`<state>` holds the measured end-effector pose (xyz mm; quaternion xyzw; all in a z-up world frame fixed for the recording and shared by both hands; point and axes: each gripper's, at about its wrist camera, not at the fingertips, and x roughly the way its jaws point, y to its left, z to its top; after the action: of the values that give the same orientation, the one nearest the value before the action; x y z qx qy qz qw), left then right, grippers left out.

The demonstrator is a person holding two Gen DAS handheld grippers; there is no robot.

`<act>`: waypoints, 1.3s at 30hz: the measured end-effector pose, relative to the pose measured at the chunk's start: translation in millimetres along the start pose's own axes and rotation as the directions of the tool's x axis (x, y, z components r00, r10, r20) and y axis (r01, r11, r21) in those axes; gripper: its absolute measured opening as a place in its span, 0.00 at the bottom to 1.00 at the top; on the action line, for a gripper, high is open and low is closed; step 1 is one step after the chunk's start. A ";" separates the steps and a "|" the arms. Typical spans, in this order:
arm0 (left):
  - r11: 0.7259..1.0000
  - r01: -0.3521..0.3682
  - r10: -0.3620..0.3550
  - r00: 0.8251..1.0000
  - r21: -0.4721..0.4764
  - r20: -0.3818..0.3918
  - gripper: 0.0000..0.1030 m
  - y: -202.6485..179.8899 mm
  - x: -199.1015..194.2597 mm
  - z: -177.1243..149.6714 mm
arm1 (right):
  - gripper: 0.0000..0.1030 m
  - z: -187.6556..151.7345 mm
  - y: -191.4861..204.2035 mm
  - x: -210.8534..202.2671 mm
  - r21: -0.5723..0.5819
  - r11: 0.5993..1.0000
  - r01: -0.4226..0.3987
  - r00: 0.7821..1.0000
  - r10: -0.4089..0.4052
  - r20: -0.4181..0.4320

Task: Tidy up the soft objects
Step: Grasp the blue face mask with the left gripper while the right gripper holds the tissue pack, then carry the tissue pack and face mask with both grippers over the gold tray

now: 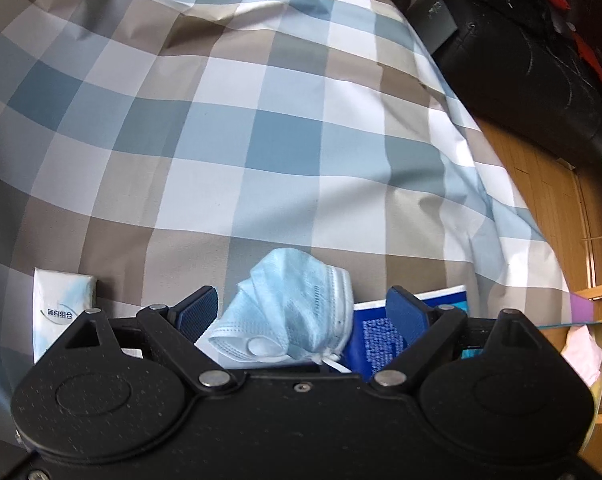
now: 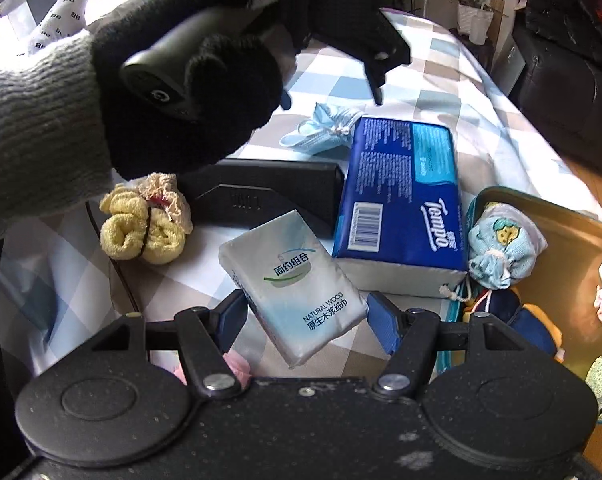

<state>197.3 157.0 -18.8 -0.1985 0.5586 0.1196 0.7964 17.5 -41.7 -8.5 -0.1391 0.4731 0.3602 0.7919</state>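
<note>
The table (image 1: 229, 120) is covered by a blue, grey and white checked cloth and carries every item. A large blue Tempo tissue pack (image 2: 401, 196) lies flat, its right edge just beside a tray (image 2: 573, 248) holding a small drawstring pouch (image 2: 501, 248). A black box (image 2: 261, 196) sits left of the pack, with a rolled yellow towel (image 2: 141, 232) further left. The right hand-held gripper (image 2: 307, 316) is closed on a small white tissue packet (image 2: 293, 284) — pads against both sides. The left hand-held gripper (image 1: 301, 312), held by a black-gloved hand (image 2: 189, 92), stands wide open around a crumpled blue face mask (image 1: 289, 312) — pads not touching it.
</note>
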 end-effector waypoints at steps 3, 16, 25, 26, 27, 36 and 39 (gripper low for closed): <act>0.999 -0.011 0.010 1.000 -0.044 -0.027 0.85 10.4 11.2 0.9 | 0.63 -2.3 -0.3 4.2 -0.015 0.999 0.032 0.999 -0.032 -0.003; 0.982 0.059 -0.071 0.996 -0.179 -0.060 0.89 18.9 37.7 9.2 | 0.64 -1.6 -0.5 7.7 0.006 1.000 0.001 1.000 -0.001 -0.026; 0.969 0.093 -0.112 0.991 -0.227 -0.072 0.66 30.3 50.5 3.4 | 0.64 0.7 -1.8 10.2 0.003 1.000 0.018 1.000 -0.018 -0.015; 0.971 0.091 -0.108 0.992 -0.223 -0.065 0.65 30.2 48.6 2.5 | 0.64 0.5 -1.4 10.1 0.001 1.000 0.017 1.000 -0.017 -0.014; 0.972 0.090 -0.106 0.992 -0.217 -0.061 0.62 30.1 46.9 2.2 | 0.64 -0.1 -0.6 10.0 -0.005 1.000 0.021 1.000 -0.021 -0.011; 0.987 0.061 -0.061 0.998 -0.147 0.004 0.57 29.5 4.1 4.4 | 0.64 1.0 1.8 7.0 -0.025 0.999 0.029 0.999 -0.029 0.024; 0.995 0.043 -0.042 0.999 -0.095 0.019 0.57 25.2 -14.5 -2.8 | 0.64 2.0 1.6 6.4 -0.025 0.999 0.036 0.999 -0.035 0.028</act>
<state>179.6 178.7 -10.6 -0.2471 0.5413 0.1307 0.7930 19.6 -36.6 -12.8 -0.1525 0.4550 0.3540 0.8027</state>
